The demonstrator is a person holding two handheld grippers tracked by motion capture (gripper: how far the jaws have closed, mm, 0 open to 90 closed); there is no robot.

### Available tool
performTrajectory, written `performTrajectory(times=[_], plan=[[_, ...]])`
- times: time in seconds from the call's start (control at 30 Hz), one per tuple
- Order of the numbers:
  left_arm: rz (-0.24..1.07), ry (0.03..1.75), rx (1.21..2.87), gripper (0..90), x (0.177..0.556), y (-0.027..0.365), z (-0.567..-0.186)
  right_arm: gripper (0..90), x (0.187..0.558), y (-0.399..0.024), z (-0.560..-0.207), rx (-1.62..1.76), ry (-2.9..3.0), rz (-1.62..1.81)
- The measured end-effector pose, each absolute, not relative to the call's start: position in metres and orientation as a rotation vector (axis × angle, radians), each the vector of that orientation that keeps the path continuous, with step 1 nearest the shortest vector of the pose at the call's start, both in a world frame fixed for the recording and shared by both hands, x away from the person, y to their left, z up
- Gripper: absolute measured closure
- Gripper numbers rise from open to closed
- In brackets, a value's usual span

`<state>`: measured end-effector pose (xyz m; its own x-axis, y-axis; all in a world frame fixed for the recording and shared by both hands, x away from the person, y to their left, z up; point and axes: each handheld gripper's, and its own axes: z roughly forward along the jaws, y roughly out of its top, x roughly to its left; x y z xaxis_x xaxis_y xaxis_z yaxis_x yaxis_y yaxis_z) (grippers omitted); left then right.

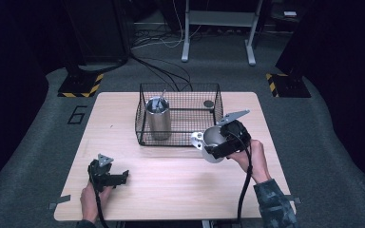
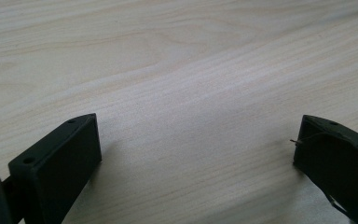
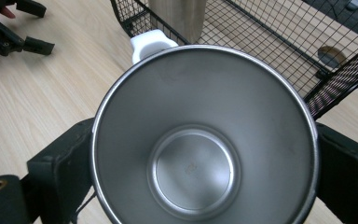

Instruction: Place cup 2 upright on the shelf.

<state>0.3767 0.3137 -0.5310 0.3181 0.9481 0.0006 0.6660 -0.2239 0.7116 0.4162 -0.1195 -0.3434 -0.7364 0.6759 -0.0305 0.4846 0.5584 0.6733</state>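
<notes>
A steel bowl (image 3: 205, 140) is being gripped by the right tool (image 1: 221, 142), right of centre in the high view, just in front of the near right corner of the wire basket (image 1: 142, 135). In the right gripper view the bowl's rim is seen pinched between the two black jaws, one at each side of the frame, and the bowl's mouth is turned toward the camera; its inside is bare and shiny, nothing being held in it. A white handle tab (image 3: 151, 42) is seen at the bowl's upper left rim, and in the high view it is pointed toward the basket.

The black wire basket is placed at the upper middle of the wooden surface (image 1: 171, 190). A tall steel cup (image 1: 158, 118) is stood upright in the basket's left part, with a thin metal item sticking out of its top; what that item is cannot be told. A small dark round object (image 1: 209, 103) is lying on the basket floor toward the upper right corner.

The left tool (image 1: 119, 178) is held low at the lower left of the high view, near the surface. In the left gripper view its jaws are spread wide, with only bare wood grain between them, and nothing is being gripped.
</notes>
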Motion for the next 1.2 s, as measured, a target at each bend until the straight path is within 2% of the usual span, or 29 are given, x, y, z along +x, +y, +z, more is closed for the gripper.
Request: performTrajectory(times=[1.2], plan=[[0.594,1.421,1.976,0.3,0.377,0.314,-0.531,5.6,0.467,-0.103,-0.304,0.96,2.468,0.987]])
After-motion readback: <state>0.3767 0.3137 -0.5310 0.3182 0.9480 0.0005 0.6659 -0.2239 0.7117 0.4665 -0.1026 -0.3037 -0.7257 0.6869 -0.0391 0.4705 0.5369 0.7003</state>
